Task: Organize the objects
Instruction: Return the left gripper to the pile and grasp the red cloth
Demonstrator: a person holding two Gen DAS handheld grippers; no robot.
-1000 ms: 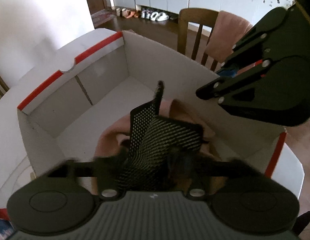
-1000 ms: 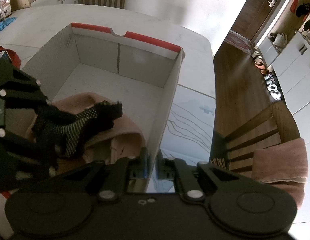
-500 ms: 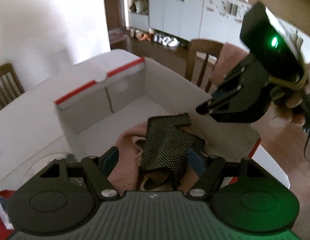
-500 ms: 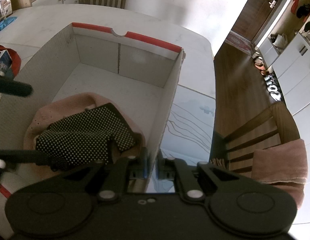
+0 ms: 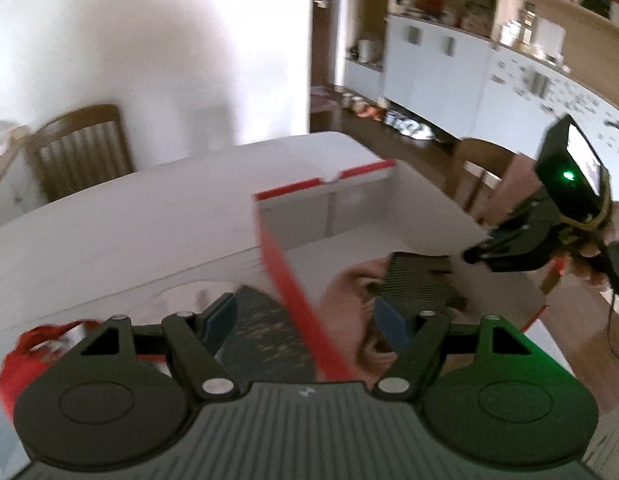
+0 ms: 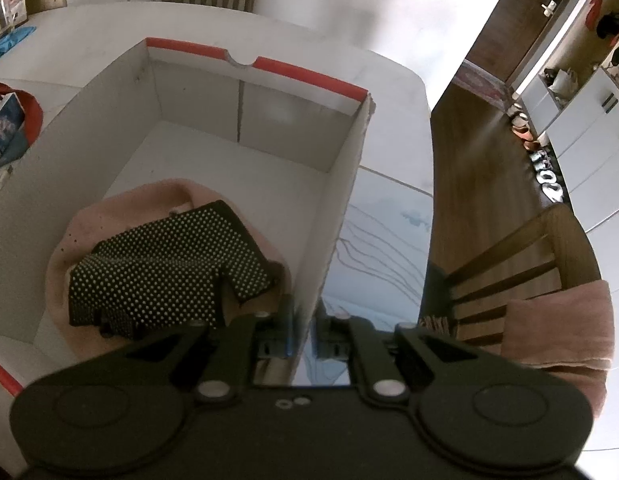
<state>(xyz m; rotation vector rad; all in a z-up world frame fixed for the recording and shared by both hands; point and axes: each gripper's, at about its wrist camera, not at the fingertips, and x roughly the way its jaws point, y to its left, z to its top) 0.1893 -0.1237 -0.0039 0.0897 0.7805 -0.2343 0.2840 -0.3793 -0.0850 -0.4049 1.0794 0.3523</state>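
Note:
A white cardboard box [image 6: 245,120] with red rim strips stands on the table. Inside it, a black dotted glove [image 6: 165,264] lies flat on a pink cloth [image 6: 109,216]. My right gripper [image 6: 303,316] is shut on the box's right wall, near its front corner. In the left wrist view it [image 5: 473,256] shows at the box's far side, with a person's hand on its handle. My left gripper [image 5: 305,320] is open and holds nothing. It hovers above the box's near red rim [image 5: 293,288], with the glove [image 5: 421,284] beyond its right finger.
A red bag [image 6: 13,120] with items sits on the white table [image 5: 109,232], left of the box. A dark patterned thing [image 5: 261,328] lies by the box's outer wall. Wooden chairs [image 5: 81,148] stand around; one carries a pink towel [image 6: 557,320].
The glove has dropped from upright to lying flat on the pink cloth. My left gripper has drawn back, up and to the left, from inside the box to over its rim. The right gripper stayed still.

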